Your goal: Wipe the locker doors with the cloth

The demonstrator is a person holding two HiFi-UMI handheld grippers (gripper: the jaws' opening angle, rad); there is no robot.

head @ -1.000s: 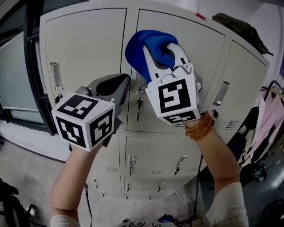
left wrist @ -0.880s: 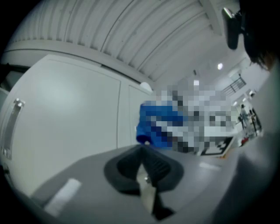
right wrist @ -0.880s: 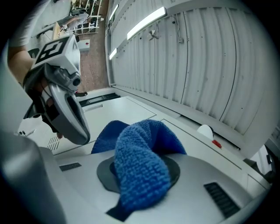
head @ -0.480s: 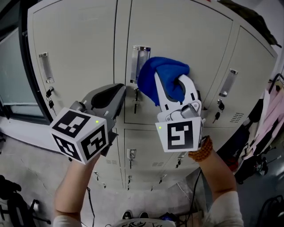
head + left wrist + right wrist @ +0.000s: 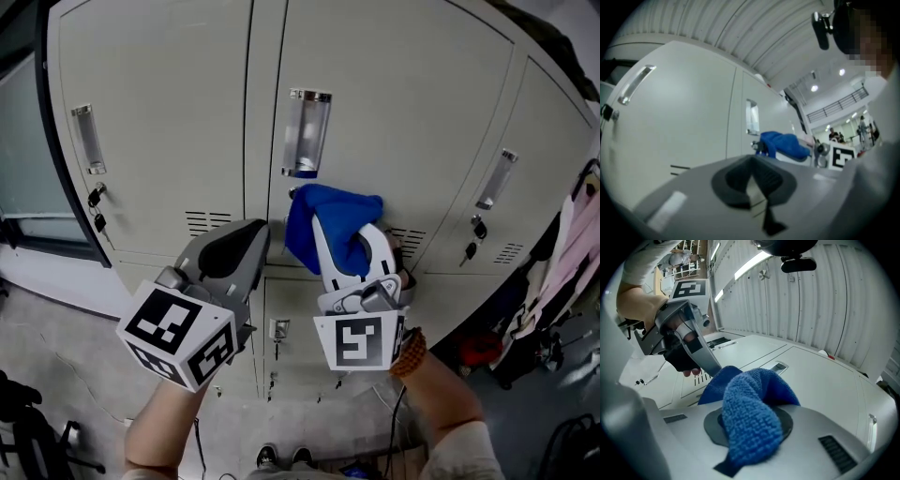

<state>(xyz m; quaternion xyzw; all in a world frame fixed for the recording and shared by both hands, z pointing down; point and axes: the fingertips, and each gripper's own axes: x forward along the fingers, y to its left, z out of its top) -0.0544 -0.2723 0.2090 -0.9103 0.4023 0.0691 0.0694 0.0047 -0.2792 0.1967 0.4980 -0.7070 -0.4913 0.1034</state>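
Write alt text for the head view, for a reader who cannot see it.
The right gripper holds a blue cloth against a beige locker door, just below its recessed handle. The left gripper, shut and empty, is beside it, to its left.

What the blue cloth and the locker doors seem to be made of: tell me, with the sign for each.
The cloth: likely microfibre or terry, matte; nubby looped pile shows. The locker doors: probably painted sheet metal, smooth beige satin coat, with punched vent slots. The handle recess: mirror-bright, perhaps chromed metal or plastic; can't tell.
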